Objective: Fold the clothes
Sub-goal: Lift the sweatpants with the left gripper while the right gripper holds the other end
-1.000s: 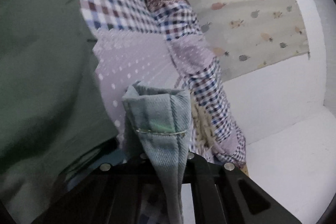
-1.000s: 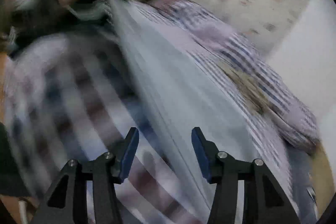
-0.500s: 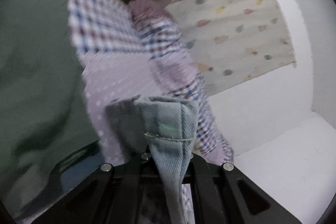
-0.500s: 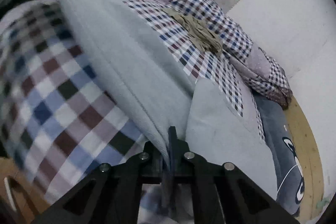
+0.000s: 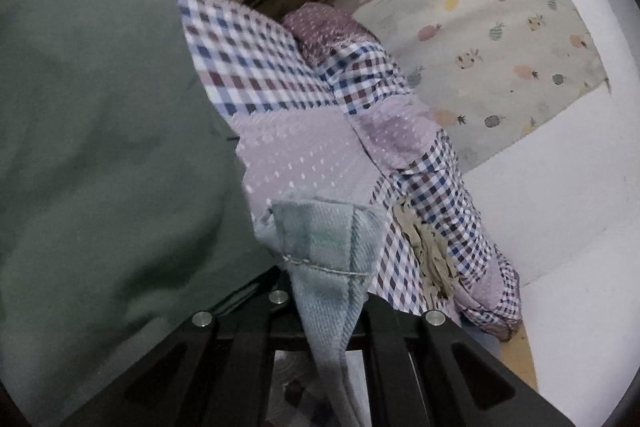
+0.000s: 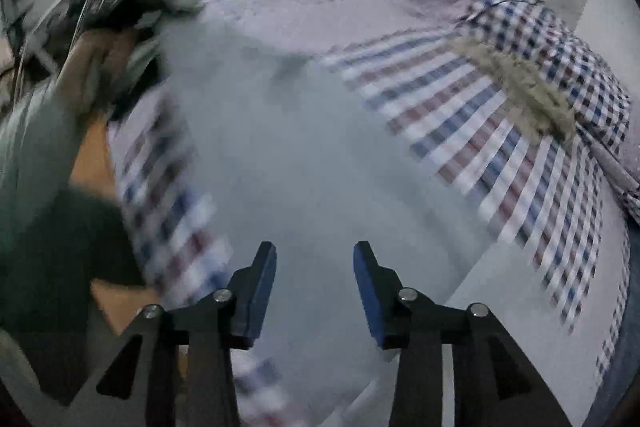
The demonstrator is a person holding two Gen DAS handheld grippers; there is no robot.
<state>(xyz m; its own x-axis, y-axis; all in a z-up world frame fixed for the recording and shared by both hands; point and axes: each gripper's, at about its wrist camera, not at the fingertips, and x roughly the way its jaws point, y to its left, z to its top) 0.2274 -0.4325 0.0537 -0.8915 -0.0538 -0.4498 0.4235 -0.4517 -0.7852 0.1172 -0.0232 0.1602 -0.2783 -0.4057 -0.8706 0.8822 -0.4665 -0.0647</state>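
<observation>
The left tool (image 5: 332, 291) is clenched on a hemmed corner of pale blue denim garment (image 5: 324, 239), lifted above a bed covered with a checked quilt (image 5: 256, 67). The right tool (image 6: 315, 291) has its fingers spread wide, gripping nothing, hovering over the garment's pale body, which lies across the quilt in a blurred view. The step appears to be setting up a fold; next, the right tool likely needs to grip another edge.
</observation>
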